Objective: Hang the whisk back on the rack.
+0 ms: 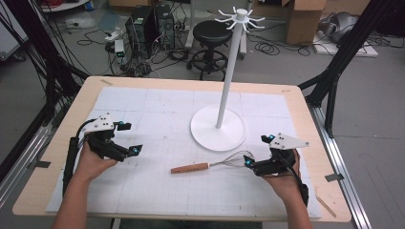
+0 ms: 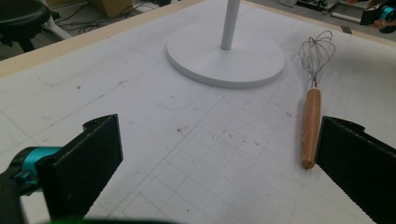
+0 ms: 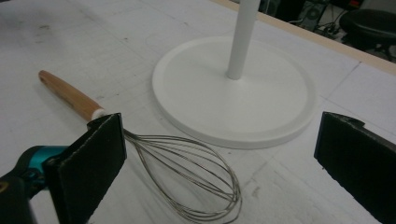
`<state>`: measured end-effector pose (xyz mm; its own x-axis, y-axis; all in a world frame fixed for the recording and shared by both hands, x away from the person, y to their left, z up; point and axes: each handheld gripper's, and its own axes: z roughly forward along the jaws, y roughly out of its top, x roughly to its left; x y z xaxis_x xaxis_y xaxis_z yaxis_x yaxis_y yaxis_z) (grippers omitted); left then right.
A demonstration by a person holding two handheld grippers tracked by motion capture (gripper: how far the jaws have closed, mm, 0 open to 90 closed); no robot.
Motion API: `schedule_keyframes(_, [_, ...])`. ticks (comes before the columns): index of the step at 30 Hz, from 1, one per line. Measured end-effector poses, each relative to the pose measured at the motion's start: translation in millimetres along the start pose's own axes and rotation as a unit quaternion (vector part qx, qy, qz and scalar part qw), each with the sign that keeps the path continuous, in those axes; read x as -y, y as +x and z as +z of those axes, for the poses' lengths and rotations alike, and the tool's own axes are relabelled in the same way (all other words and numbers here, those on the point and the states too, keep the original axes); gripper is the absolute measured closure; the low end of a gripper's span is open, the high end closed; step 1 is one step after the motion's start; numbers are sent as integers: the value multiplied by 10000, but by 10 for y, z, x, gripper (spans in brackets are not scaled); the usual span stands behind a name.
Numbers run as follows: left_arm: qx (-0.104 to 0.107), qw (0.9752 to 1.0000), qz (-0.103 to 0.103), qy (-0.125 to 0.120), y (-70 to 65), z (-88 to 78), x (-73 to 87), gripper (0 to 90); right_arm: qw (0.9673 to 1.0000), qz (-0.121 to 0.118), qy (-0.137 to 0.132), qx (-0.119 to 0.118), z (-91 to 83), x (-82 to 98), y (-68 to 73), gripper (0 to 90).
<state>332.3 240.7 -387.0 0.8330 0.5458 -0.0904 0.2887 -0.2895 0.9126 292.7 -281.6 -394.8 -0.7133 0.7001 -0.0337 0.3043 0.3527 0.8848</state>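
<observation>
A whisk with a wooden handle [image 1: 190, 168] and a wire head [image 1: 234, 160] lies flat on the white mat, near the front of the table. My right gripper [image 1: 258, 150] hovers at the wire head, open. In the right gripper view the wire loops [image 3: 191, 172] lie low between the wide jaws of that gripper [image 3: 219, 158] and touch neither pad; the handle [image 3: 70, 95] runs away past the left jaw. My left gripper [image 1: 131, 138] stands open over bare mat at the left, well away from the whisk. In the left gripper view the whisk [image 2: 310, 123] lies beside the right jaw of that gripper [image 2: 219, 163].
A white stand with a round base [image 1: 218, 129], a tall pole [image 1: 227, 81] and a ring of hooks on top [image 1: 240, 18] stands just behind the whisk. The gridded mat [image 1: 157, 105] covers most of the wooden table [image 1: 76, 102]. A black stool [image 1: 211, 33] stands beyond the far edge.
</observation>
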Motion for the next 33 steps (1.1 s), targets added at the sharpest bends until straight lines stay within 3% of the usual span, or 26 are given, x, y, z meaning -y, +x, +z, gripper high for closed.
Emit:
schedule_keyframes(8, [-114,9999,-23,35,27,-15,6,17,9993,-284,174,-177,121,-194,96,10])
schedule_keyframes(16, [-157,9998,75,103,27,10,10,17,9950,-626,547,-559,392,-397,246,10])
schedule_keyframes(20, [-149,9999,56,43,28,-4,6,16,9900,-821,802,-820,550,-481,337,10])
schedule_keyframes(22, [-127,9999,63,11,31,-17,2,17,9890,-851,852,-854,577,-495,355,10])
schedule_keyframes(24, [-122,9999,56,-1,27,-26,-1,17,9852,-971,1004,-994,654,-533,409,11])
schedule_keyframes(25, [-126,9999,66,-7,27,-28,-3,17,9852,-971,1004,-994,654,-533,409,11])
schedule_keyframes(29, [-130,9999,74,-4,19,-31,-6,17,9778,-1132,1237,-1253,762,-587,483,11])
schedule_keyframes(30, [-124,9999,79,1,18,-31,-7,16,9741,-1232,1348,-1331,817,-614,519,13])
schedule_keyframes(31, [-125,9999,95,7,17,-31,-8,17,9741,-1232,1348,-1331,817,-614,519,13])
schedule_keyframes(32, [-125,9999,94,5,16,-32,-8,17,9705,-1308,1415,-1446,866,-636,556,44])
schedule_keyframes(33, [-119,9999,94,2,15,-33,-9,17,9705,-1308,1415,-1446,866,-636,556,44])
